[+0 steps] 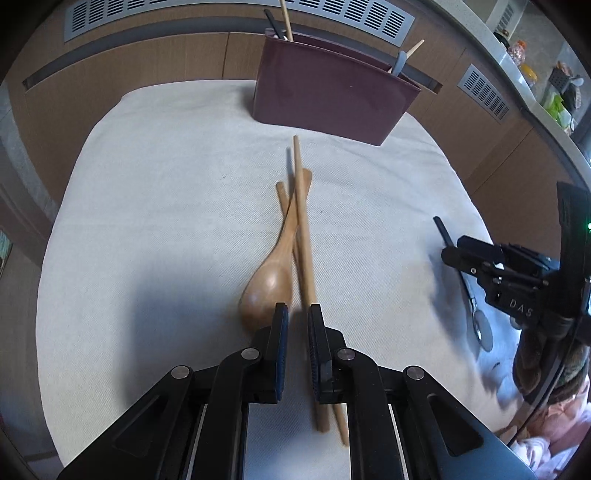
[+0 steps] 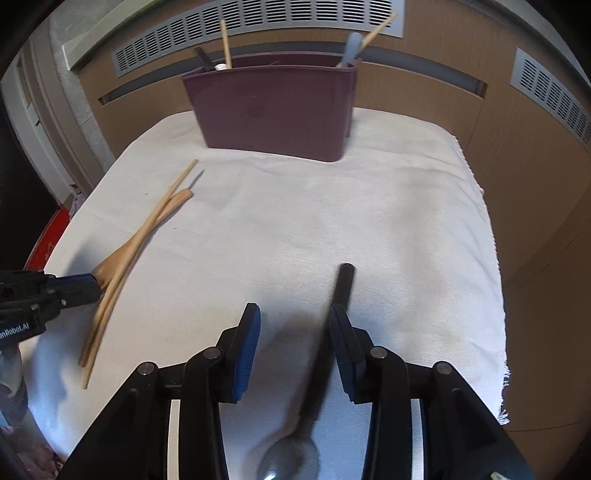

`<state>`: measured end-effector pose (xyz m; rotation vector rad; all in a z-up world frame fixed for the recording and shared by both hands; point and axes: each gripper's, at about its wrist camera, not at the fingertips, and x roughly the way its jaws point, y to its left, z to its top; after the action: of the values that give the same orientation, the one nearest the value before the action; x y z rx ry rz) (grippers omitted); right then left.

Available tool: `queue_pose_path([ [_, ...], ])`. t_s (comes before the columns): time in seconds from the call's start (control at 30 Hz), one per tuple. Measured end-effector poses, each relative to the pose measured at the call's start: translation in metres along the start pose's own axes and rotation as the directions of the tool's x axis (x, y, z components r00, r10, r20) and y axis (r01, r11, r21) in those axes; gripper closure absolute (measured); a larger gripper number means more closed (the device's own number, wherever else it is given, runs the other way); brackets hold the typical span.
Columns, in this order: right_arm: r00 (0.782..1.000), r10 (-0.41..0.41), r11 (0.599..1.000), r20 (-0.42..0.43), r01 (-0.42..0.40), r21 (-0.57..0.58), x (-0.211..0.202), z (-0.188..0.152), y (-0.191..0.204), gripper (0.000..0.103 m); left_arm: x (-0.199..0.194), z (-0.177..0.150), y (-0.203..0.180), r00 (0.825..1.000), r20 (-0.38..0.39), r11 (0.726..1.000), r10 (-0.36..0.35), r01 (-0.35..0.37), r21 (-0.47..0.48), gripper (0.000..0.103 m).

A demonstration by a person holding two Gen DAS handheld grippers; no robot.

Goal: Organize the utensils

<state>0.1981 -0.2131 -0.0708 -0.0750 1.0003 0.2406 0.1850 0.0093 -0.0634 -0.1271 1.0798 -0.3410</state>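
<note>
A wooden spoon (image 1: 275, 269) and two wooden chopsticks (image 1: 304, 254) lie crossed on the white cloth (image 1: 166, 206). My left gripper (image 1: 298, 314) hovers over them, jaws a little apart, nothing held; one chopstick passes under the right finger. It also shows in the right wrist view (image 2: 74, 290) by the spoon (image 2: 122, 254). A black-handled metal spoon (image 2: 334, 314) lies between the open jaws of my right gripper (image 2: 293, 317). In the left wrist view that gripper (image 1: 452, 254) is over the spoon (image 1: 480, 325). A maroon utensil holder (image 2: 277, 110) stands at the back.
The holder (image 1: 325, 96) has a chopstick and a dark handle in its left end, and a grey utensil and a chopstick in its right end. Wooden panels with vent grilles (image 2: 258, 26) rise behind the table. The cloth's fringed edge (image 2: 495, 258) is at right.
</note>
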Motion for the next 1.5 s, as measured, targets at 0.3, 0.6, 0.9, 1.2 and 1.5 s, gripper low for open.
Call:
queue_pose_path([
  [0.3,0.985,0.170,0.983,-0.040,-0.173,-0.060,0.012,0.028,0.069,0.064,-0.020,-0.003,0.031,0.995,0.087,0.996,0.049,-0.042,-0.073,0.085],
  [0.6,0.964,0.253,0.967,-0.083,-0.255,-0.021,0.047,0.052,0.101,0.064,-0.027,0.000,0.060,0.975,0.149,0.979,0.165,-0.144,-0.144,0.056],
  [0.9,0.961,0.266,0.956,-0.080,-0.274,-0.105,0.050,0.049,0.120,0.091,-0.026,-0.001,0.058,0.973,0.140,0.977,0.181,-0.162,-0.136,0.051],
  [1.2,0.971,0.233,0.969,-0.056,-0.236,-0.073,0.030,0.035,0.075,0.096,-0.026,-0.002,0.036,0.974,0.145,0.984,0.172,-0.162,-0.078,0.044],
  [1.5,0.992,0.127,0.991,0.002,-0.127,0.040,0.005,0.016,0.000,0.096,-0.017,0.009,0.011,0.981,0.123,0.989,0.149,-0.150,-0.003,0.043],
])
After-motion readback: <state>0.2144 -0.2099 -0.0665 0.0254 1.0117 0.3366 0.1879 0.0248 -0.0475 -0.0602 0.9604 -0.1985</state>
